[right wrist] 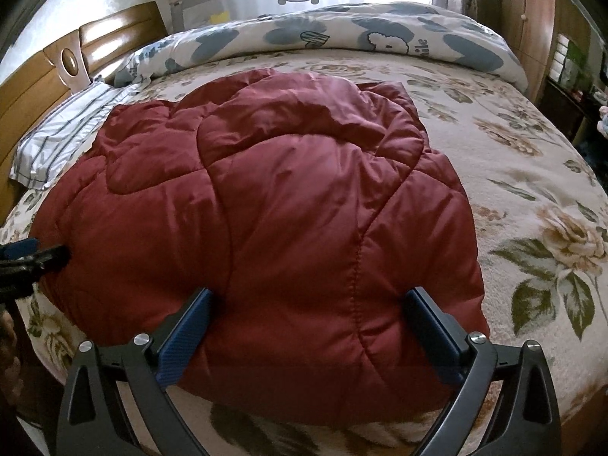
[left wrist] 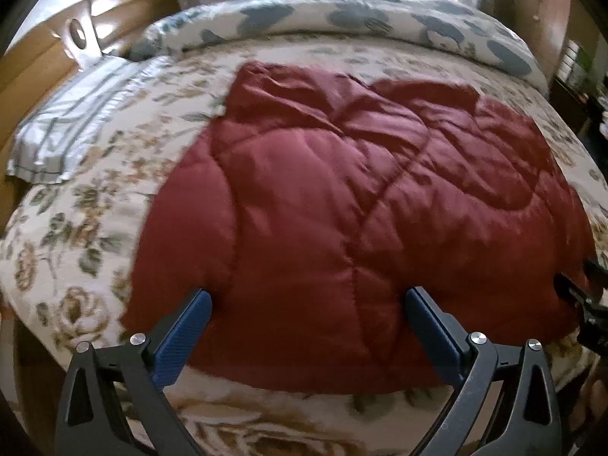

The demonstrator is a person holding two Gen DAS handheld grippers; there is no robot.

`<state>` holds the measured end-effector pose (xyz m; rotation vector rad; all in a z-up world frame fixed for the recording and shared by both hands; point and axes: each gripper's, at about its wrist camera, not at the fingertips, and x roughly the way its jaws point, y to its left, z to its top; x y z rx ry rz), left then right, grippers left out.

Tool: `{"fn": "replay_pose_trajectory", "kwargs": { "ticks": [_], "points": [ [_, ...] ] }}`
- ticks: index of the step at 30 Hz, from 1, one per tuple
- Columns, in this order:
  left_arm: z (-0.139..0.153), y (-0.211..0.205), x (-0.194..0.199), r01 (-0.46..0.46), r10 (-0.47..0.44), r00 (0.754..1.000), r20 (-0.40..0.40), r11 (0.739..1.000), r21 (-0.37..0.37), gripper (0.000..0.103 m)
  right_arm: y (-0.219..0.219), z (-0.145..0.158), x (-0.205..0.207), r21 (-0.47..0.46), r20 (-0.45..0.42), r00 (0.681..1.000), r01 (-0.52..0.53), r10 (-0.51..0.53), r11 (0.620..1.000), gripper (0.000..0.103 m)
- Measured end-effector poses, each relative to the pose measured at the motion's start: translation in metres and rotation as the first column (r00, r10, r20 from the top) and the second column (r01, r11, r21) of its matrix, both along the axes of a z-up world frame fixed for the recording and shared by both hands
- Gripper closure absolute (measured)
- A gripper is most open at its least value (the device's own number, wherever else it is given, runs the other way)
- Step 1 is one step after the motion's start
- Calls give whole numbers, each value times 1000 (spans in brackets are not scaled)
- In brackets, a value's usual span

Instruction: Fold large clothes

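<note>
Fingers [left wrist: 197, 313] of both grippers standing wide apart, blue ribbed pads tilting down over puffy quilted maroon jacket [right wrist: 266, 228], lying on floral bedspread [right wrist: 532, 197].

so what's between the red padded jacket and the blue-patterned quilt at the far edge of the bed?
Only bare floral bedspread separates the red jacket from the quilt; clearest in the right wrist view.

Home bedroom, floral bed [right wrist: 513, 174], wooden headboard [right wrist: 38, 87]
</note>
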<state>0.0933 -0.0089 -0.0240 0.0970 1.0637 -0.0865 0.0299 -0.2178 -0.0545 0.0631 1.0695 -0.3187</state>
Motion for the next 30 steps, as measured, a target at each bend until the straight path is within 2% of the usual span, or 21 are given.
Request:
{"fn": "replay_pose_trajectory", "kwargs": {
  "ticks": [3,5,8,13,30],
  "points": [
    [4,2,-3,-25,24,999,29,999,47,0,0,0,0,-1,0,1000,-3,3,1000,3],
    [-3,-2,-1,-18,17,1000,12,997,81,0,-1,-1,1,2,0,1000,-8,8,1000,3],
    [-13,-6,3,-26,27,1000,-12,996,81,0,-1,-1,1,3,1,1000,-15,15,1000,3],
    [-19,-16,9,-14,15,1000,-5,992,129,0,-2,0,1,3,0,1000,-22,22,1000,3],
    [-22,-12,10,-10,11,1000,-7,992,126,0,-1,11,-2,-8,-2,1000,-6,6,1000,3]
  ]
}}
